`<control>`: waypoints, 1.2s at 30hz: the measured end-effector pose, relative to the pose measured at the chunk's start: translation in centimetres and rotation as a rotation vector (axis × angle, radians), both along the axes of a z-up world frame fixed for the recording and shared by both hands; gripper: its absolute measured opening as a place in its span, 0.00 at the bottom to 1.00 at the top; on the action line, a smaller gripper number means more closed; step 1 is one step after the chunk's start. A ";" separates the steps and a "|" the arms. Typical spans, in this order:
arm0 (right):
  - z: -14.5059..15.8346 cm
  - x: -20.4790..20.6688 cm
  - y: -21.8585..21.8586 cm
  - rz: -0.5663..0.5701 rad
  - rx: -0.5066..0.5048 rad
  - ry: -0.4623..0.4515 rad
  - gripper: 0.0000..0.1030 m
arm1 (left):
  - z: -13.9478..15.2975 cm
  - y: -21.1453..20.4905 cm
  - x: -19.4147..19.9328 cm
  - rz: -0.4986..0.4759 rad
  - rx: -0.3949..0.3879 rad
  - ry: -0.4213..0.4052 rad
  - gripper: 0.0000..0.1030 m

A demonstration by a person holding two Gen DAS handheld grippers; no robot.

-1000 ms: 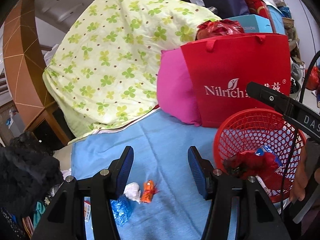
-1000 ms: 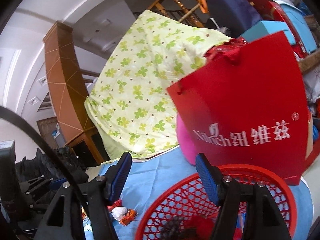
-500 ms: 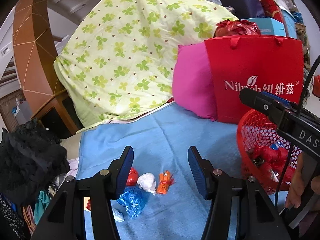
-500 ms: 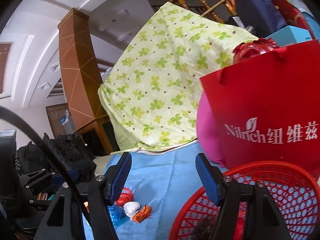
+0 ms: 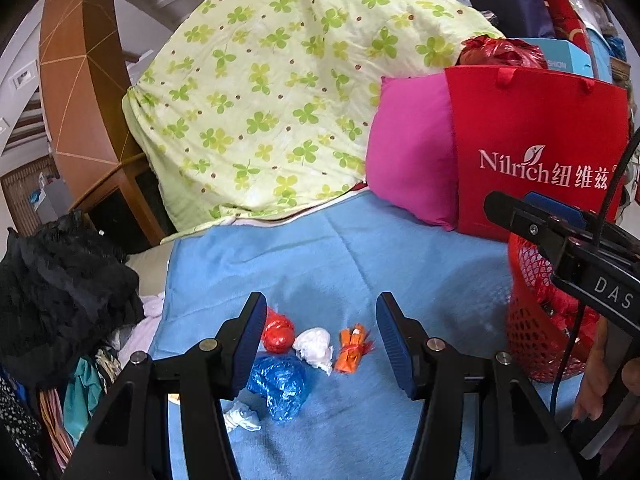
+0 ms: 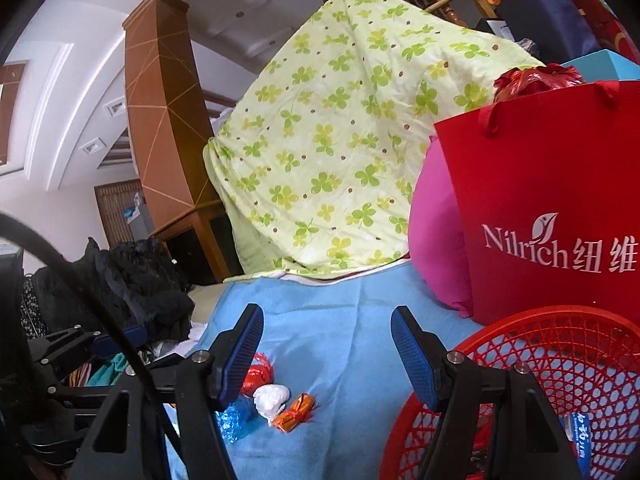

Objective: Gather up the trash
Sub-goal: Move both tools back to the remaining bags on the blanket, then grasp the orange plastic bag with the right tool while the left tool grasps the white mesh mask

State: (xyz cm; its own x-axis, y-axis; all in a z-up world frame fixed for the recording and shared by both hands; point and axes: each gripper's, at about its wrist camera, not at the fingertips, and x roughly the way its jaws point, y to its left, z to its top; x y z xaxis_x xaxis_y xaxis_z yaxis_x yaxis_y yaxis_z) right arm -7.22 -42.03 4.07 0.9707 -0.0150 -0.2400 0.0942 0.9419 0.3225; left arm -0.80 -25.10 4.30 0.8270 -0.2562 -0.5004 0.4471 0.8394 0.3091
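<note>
A cluttered room, and in the middle of it a surface covered with a blue towel (image 5: 360, 264). On this towel lies the trash, a small cluster of crumpled pieces. I take the orange wrapper (image 5: 352, 346) as the landmark. Touching or almost touching its left side is a white paper wad (image 5: 316, 346); further left is a red foil ball (image 5: 278, 332); below and left of the wrapper sits a blue plastic bag piece (image 5: 280, 386), and past that a small white scrap (image 5: 242, 418).

All these pieces look very light and soft; I expect they will crush easily and cannot break. The foil and plastic may be a little slippery, so a pinch across the middle seems safest. The orange wrapper is the only long one: its axis runs from near to far in the left wrist view, a little tilted, with twisted ends. I would take it across its short width.

The left gripper (image 5: 320, 340) hovers over the cluster with its jaws released and nothing between the pads. The right gripper (image 6: 326, 354) also stands apart and empty. To the right of the wrapper, well apart, is the red basket (image 6: 532, 324), which already contains some trash. Behind it stand a red paper bag (image 5: 536, 152), a pink pillow (image 5: 408, 160) and a clover-print quilt (image 5: 272, 92).
</note>
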 end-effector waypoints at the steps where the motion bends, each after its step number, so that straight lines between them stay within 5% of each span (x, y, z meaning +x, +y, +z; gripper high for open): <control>1: -0.1 0.2 0.2 0.003 -0.004 0.009 0.69 | -0.2 0.2 0.2 0.005 -0.002 0.007 0.58; 21: -1.8 3.6 4.5 0.069 -0.110 0.109 0.68 | -10.0 10.2 7.0 0.255 0.027 0.229 0.59; 31: -7.8 11.0 5.2 0.171 0.063 0.460 0.68 | -14.5 18.2 11.3 0.401 0.029 0.319 0.59; 36: -11.7 15.2 6.9 0.222 0.124 0.609 0.61 | -14.8 19.4 12.9 0.348 -0.002 0.341 0.59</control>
